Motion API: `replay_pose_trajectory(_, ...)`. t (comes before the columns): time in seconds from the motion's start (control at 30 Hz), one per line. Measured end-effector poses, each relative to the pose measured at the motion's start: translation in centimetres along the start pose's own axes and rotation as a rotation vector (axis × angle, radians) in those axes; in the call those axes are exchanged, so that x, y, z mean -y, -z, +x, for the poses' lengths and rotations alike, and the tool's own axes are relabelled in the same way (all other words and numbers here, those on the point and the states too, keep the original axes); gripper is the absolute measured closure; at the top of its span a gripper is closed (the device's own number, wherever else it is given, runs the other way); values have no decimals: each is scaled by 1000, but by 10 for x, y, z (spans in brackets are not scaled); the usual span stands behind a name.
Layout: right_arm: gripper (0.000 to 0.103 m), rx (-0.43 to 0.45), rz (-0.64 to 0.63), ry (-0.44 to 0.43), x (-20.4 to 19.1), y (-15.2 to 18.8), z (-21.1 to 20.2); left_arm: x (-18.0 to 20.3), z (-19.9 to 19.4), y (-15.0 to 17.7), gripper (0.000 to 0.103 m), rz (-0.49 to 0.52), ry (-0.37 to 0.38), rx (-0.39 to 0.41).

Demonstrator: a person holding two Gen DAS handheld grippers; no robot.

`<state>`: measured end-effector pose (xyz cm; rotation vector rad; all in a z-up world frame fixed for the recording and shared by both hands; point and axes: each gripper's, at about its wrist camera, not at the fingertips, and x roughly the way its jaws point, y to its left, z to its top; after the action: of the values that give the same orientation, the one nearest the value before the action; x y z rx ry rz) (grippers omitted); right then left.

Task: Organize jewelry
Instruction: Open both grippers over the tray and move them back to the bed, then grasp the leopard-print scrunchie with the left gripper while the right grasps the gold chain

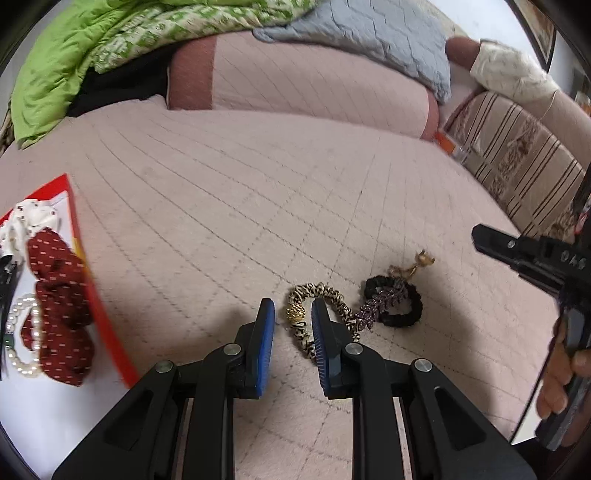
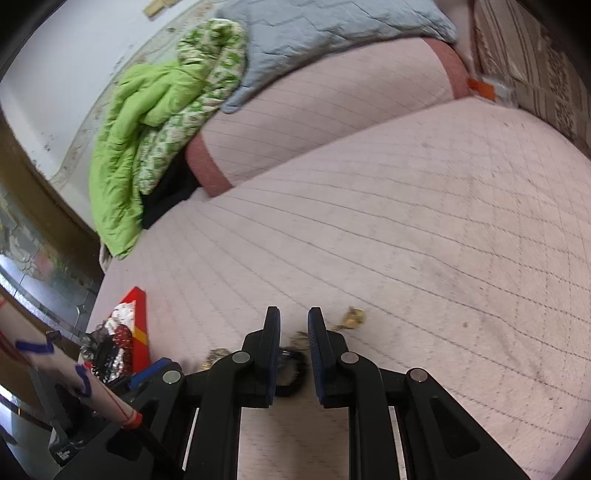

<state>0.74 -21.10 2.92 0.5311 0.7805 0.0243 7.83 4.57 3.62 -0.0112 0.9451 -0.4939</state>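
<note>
Hovering over the pink quilted bed cover (image 1: pixel 258 206), the left gripper (image 1: pixel 293 317) is pointing down at the leopard-print fabric bracelet with a gold bead (image 1: pixel 321 295). Its blue-padded jaws are standing a narrow gap apart and gripping nothing; the bracelet's gold bead is showing in that gap, lying on the cover beyond the tips, and the right-hand pad is overlapping part of the loop.

Just right of the bracelet and touching it, a purple beaded strand (image 1: pixel 380 306) is draping across a black braided hair band (image 1: pixel 397 304). A small gold-coloured trinket (image 1: pixel 423 260) is sitting just beyond the band.

Off to the left, well apart from the jaws, a red-edged white box lid (image 1: pixel 79 240) is holding dark red dotted scrunchies (image 1: pixel 61 295), a white pearl bracelet (image 1: pixel 22 332) and a white frilly scrunchie (image 1: pixel 29 218).

The right gripper (image 2: pixel 293 336) is hanging above the same pile, jaws a narrow gap apart and empty. The black band (image 2: pixel 295 363) is lying under and between its tips, blurred, with the gold trinket (image 2: pixel 352 318) just beyond the right tip. From the left wrist view the right gripper (image 1: pixel 480 236) is coming in from the right edge, a hand (image 1: pixel 561 384) around its handle.

Farther back, a pink bolster (image 1: pixel 314 85), green quilt (image 1: pixel 74 55) and grey-blue quilt (image 1: pixel 369 33) are lying along the bed.
</note>
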Motion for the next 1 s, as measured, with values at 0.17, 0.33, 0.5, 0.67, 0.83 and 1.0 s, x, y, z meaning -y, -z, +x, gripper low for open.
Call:
replay_pose_trajectory(0.17, 80, -11, 17, 7, 10, -3, 3, 2, 18, 1, 83, 15, -63, -27)
replay_pose_trajectory(0.33, 77, -21, 58, 30, 24, -5, 6, 19, 30, 4, 82, 81, -88, -38)
replay_pose_trajectory(0.5, 77, -48, 79, 68, 33, -4, 14, 24, 34, 2, 88, 91, -137, -21)
replay_pose_trajectory(0.67, 77, -88, 67, 96, 31, -2, 33, 14, 16, -4, 91, 51, -95, 40)
replay_pose_trajectory(0.83, 77, -113, 47, 130, 28, 0, 52, 7, -11, -12, 91, 40, -59, 129)
replay_pose_trajectory(1.0, 77, -122, 0, 175, 19, 3, 68, 5, -24, -16, 91, 39, -54, 172)
